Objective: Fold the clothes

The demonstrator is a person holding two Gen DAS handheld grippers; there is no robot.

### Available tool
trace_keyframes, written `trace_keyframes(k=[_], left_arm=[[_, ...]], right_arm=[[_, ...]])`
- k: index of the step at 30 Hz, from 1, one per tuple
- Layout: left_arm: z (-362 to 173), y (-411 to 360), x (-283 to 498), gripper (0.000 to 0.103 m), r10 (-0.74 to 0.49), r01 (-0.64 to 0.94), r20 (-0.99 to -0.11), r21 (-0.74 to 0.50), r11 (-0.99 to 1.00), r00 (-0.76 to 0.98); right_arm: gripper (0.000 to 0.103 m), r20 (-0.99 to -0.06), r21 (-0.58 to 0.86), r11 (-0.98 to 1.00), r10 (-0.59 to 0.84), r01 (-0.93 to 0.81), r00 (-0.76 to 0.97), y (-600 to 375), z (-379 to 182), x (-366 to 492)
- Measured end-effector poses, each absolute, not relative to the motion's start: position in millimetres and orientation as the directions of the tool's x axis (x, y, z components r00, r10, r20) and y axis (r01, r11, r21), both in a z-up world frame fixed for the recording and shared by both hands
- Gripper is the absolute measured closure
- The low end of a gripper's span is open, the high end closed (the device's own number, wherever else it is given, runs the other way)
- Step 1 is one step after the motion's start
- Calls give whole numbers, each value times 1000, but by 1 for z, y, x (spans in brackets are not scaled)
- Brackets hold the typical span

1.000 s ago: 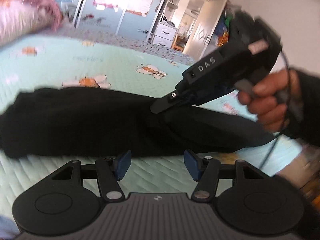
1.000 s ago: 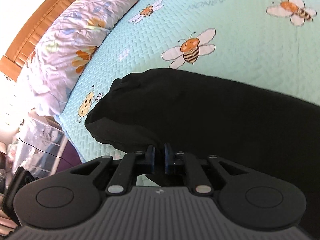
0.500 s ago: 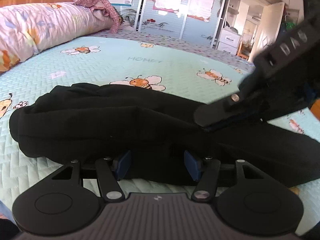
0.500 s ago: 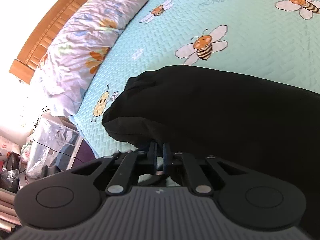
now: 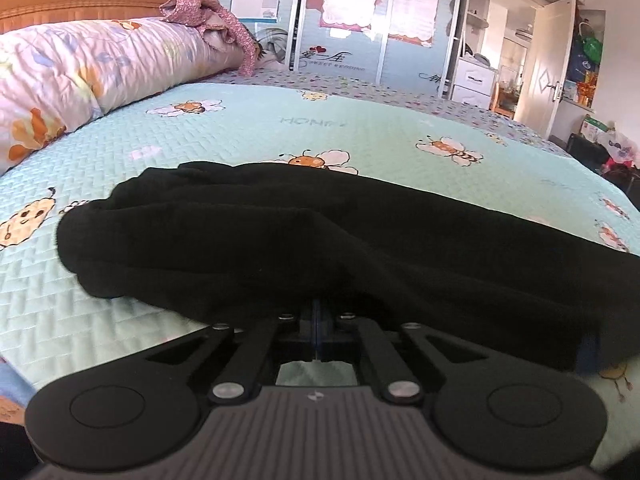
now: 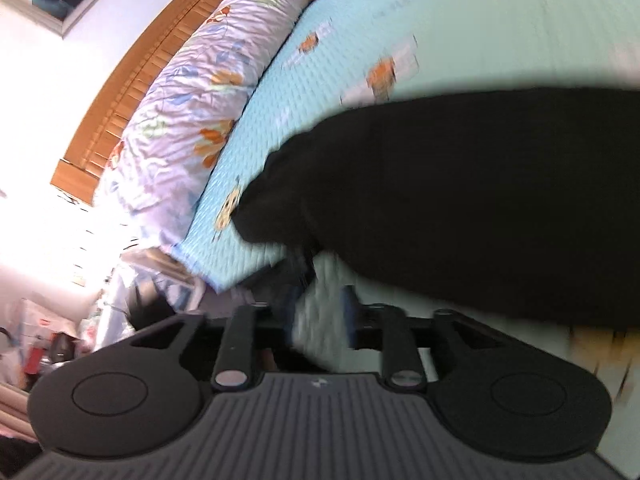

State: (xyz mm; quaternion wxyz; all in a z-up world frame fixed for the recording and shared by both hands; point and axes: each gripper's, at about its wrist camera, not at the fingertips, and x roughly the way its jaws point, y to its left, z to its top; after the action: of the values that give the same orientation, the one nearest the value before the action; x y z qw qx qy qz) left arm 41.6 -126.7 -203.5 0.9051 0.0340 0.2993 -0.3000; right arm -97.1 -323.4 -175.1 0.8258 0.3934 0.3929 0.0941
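Note:
A long black garment (image 5: 320, 240) lies crumpled across the mint bee-print bedspread (image 5: 248, 140). My left gripper (image 5: 316, 318) is at the garment's near edge, its jaws closed together with the hem pinched between the blue pads. In the blurred right wrist view the same black garment (image 6: 480, 200) fills the upper right. My right gripper (image 6: 320, 312) sits just in front of the garment's near edge. Its jaws are opening, with only bedspread (image 6: 360, 40) showing between them and no cloth in them.
A flowered quilt roll (image 5: 60, 72) lies along the wooden headboard (image 5: 80, 0) with a pink garment (image 5: 208, 12) on top. Wardrobe doors (image 5: 340, 20) and an open doorway (image 5: 548, 68) stand beyond the bed. The bed's corner and floor clutter (image 6: 60, 340) show at the right view's lower left.
My left gripper closed on the garment's near hem. My right gripper, earlier pinching cloth, parted its jaws and swung away, and it no longer shows in the left wrist view.

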Motion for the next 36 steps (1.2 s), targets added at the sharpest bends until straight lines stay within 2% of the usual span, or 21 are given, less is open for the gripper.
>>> trace_keyframes(k=[2, 7, 10, 14, 18, 20, 24, 28, 31, 33, 36], left_arm=[[-197, -120, 35, 103, -542, 574, -546, -130, 808, 639], [-184, -119, 28, 102, -547, 614, -538, -67, 786, 641], [-177, -121, 27, 100, -564, 661, -528, -8, 751, 635], [-172, -122, 35, 98, -544, 663, -544, 29, 748, 639], [-170, -122, 41, 89, -536, 652, -544, 28, 758, 646], [-169, -125, 44, 86, -544, 664, -541, 35, 747, 641], [-161, -135, 48, 82, -572, 698, -515, 74, 712, 638], [-160, -146, 56, 69, -596, 751, -523, 139, 646, 609], [-168, -152, 71, 69, -581, 758, -556, 147, 635, 594], [-170, -152, 82, 69, -573, 752, -576, 116, 649, 583], [-169, -150, 93, 69, -563, 735, -593, 72, 674, 575]], right_arm=[[69, -569, 694, 709, 428, 130, 703, -306, -189, -113], [69, -579, 517, 856, 332, 20, 745, -261, -216, -92], [69, -554, 419, 907, 285, -34, 782, -249, -227, -75], [69, -526, 309, 950, 128, 49, 841, -265, -224, -63], [68, -417, 322, 938, 15, 132, 909, -302, -206, -66], [61, -402, 340, 931, 21, 128, 916, -313, -203, -62], [59, -403, 411, 901, 46, 136, 914, -319, -212, -63], [59, -395, 402, 909, 59, 115, 917, -304, -209, -74], [54, -375, 401, 915, 115, 49, 920, -275, -204, -92], [54, -383, 341, 940, 169, -31, 908, -250, -204, -96], [54, -401, 294, 954, 174, -54, 899, -236, -212, -84]])
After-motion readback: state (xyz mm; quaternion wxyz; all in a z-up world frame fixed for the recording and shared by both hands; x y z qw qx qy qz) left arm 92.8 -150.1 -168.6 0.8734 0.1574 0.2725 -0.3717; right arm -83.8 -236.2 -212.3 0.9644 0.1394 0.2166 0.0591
